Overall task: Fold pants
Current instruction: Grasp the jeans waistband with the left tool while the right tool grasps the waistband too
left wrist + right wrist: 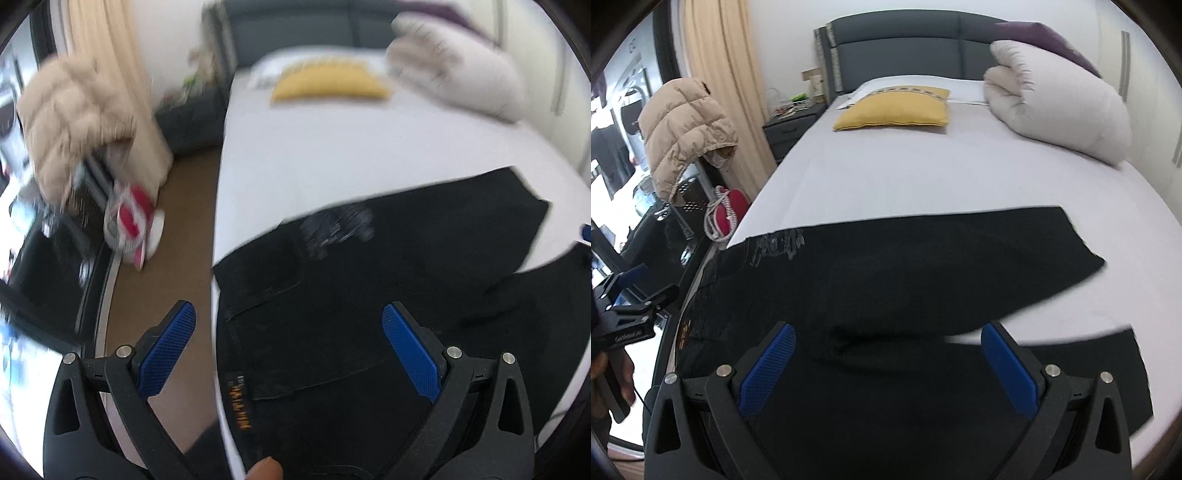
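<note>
Both my claws hang wide open and empty, my left gripper [288,325] over the waistband at the bed's [923,177] near-left corner, my right gripper [888,345] over the crotch. The black pants [905,266] lie flat across the foot of the mattress, long axis crosswise, waist left, 2 legs pointing right. I judge the overhanging waist could slide floorward, or I'd pinch only 1 layer and skew the fold.
</note>
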{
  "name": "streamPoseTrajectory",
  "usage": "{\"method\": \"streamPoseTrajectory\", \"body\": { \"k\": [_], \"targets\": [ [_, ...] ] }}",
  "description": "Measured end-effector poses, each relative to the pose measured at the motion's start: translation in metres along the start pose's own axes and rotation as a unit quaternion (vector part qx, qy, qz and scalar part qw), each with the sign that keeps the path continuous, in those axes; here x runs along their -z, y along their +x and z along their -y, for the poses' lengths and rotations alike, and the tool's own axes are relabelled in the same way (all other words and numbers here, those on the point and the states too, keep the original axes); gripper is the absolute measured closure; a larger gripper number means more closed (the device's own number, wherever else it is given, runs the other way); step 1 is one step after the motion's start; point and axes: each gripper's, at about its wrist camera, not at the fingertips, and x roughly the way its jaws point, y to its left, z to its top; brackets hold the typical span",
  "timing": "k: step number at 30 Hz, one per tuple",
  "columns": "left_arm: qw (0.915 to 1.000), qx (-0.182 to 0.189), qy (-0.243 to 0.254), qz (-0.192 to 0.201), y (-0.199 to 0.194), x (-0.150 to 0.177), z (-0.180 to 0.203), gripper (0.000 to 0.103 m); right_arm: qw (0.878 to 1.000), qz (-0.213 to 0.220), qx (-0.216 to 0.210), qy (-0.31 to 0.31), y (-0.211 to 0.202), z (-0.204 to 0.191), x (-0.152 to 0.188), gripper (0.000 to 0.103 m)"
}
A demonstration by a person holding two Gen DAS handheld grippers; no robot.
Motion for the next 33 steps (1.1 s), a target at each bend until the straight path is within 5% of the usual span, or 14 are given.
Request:
{"method": "streamPoseTrajectory", "body": {
  "k": [3,6,12,17,19,22,24,26,31,33],
  "targets": [
    [0.9996,0.019,-0.011,0.015,0.027,-0.023,-0.027,0.000,0.999,-0.002,-0.018,-0.030,0.025,-0.004,-0.018,0.004],
    [0.9967,0.070,0.041,-0.004,0.070,-0.052,-0.040,0.001,0.995,-0.012,-0.040,-0.087,0.050,-0.015,-0.034,0.014],
    [0.9678,0.180,0.142,-0.103,0.159,-0.099,-0.034,0.004,0.982,-0.052,-0.099,-0.151,0.096,-0.021,-0.054,0.030],
    [0.9508,0.214,0.155,-0.162,0.214,-0.109,-0.039,0.039,0.974,-0.073,-0.132,-0.167,0.124,-0.019,-0.060,0.033],
    [0.9440,0.214,0.166,-0.188,0.232,-0.103,-0.036,0.044,0.973,-0.081,-0.131,-0.170,0.132,-0.018,-0.061,0.034],
    [0.9421,0.214,0.179,-0.187,0.236,-0.101,-0.032,0.050,0.972,-0.091,-0.136,-0.170,0.142,-0.016,-0.064,0.035],
    [0.9399,0.219,0.180,-0.191,0.237,-0.098,-0.029,0.077,0.970,-0.093,-0.142,-0.173,0.145,-0.017,-0.067,0.036],
    [0.9409,0.208,0.192,-0.186,0.230,-0.093,-0.024,0.092,0.968,-0.092,-0.143,-0.184,0.149,-0.022,-0.071,0.038],
    [0.9589,0.160,0.212,-0.100,0.185,-0.082,-0.014,0.098,0.958,-0.094,-0.152,-0.223,0.158,-0.042,-0.089,0.040],
    [0.9600,0.149,0.230,-0.056,0.157,-0.067,-0.002,0.098,0.952,-0.088,-0.154,-0.249,0.160,-0.052,-0.097,0.040]
  ]
}}
